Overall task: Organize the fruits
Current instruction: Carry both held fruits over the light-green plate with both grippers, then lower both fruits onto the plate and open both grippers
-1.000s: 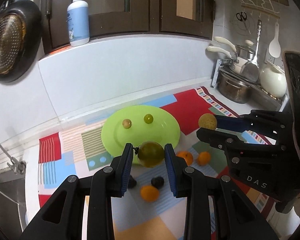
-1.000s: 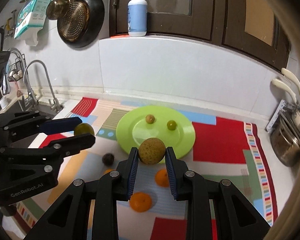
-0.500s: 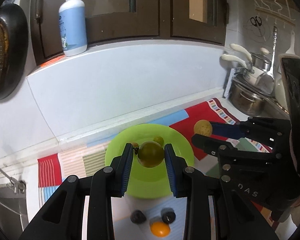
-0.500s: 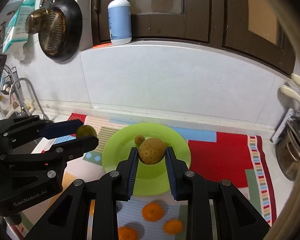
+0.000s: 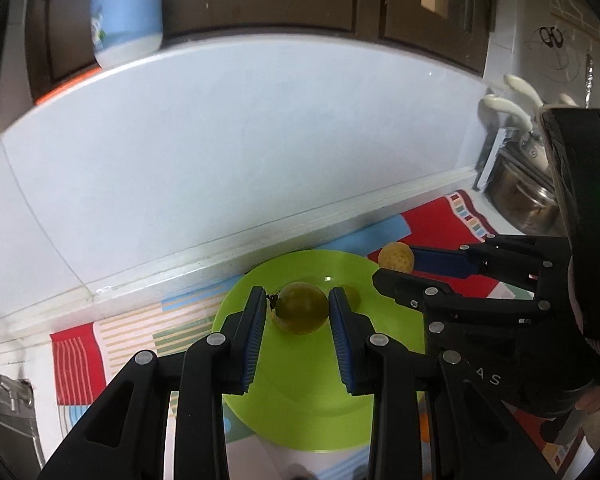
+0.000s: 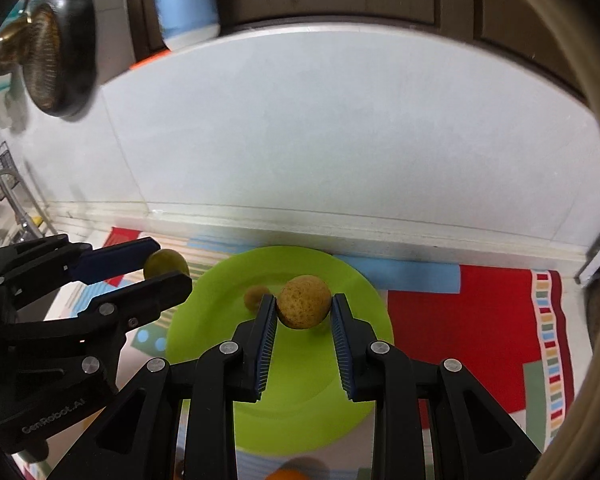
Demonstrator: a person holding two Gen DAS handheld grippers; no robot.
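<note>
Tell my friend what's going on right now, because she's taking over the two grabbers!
Left gripper: shut on the green fruit, held over the green plate.
Right gripper: shut on the tan speckled fruit, also over the plate.
Done: one small brownish fruit already lies on the plate, and a second small one is half hidden behind the left gripper.
Left: set both held fruits down on the plate, then fetch the rest. An orange one peeks in at the near edge of the patterned mat; others may lie out of view.
</note>
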